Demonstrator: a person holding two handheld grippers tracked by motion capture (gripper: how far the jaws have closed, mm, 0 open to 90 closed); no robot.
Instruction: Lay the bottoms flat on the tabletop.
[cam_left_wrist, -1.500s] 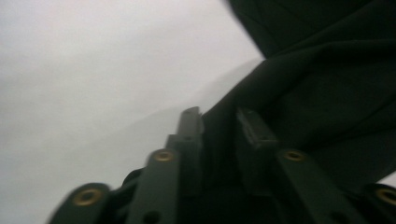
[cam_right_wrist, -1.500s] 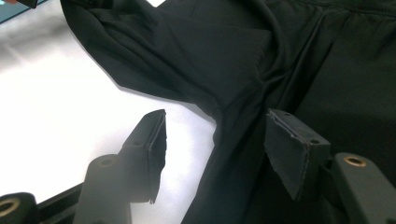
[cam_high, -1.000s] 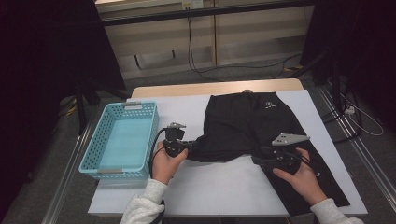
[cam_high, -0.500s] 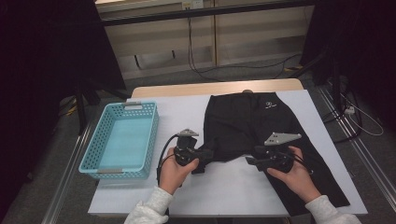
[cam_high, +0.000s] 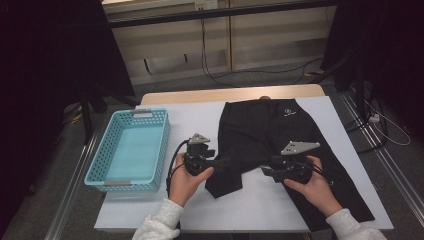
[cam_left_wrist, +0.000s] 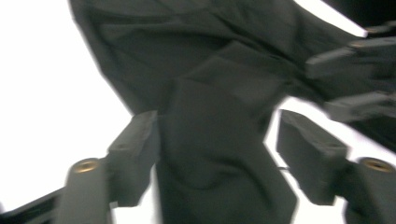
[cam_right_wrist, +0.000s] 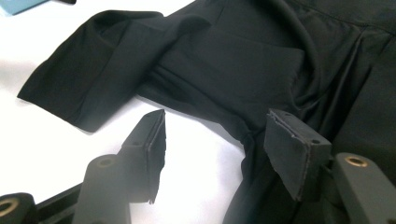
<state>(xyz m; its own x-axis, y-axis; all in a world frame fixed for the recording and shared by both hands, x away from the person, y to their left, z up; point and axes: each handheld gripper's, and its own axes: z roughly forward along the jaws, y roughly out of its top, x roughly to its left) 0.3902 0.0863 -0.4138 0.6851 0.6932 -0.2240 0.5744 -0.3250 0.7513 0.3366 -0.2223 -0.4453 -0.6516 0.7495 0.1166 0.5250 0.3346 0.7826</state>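
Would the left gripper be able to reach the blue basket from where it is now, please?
Probably yes. The left gripper, whose jaws have just been opening over the black garment, sits just right of the blue basket, with only bare white table cover between them.

The table (cam_high: 250, 200) has a white top, with a strip of pale wood showing along its far edge. On its left side lies a light blue plastic basket (cam_high: 102, 167) with perforated walls, its long side running from near to far. To the right of the basket, apart from it, a pair of black trousers (cam_high: 270, 132) lies spread flat on the white top, waistband toward the far edge. Its left leg is folded over into a bunched heap near the middle, while its right leg stretches toward the table's near right corner.
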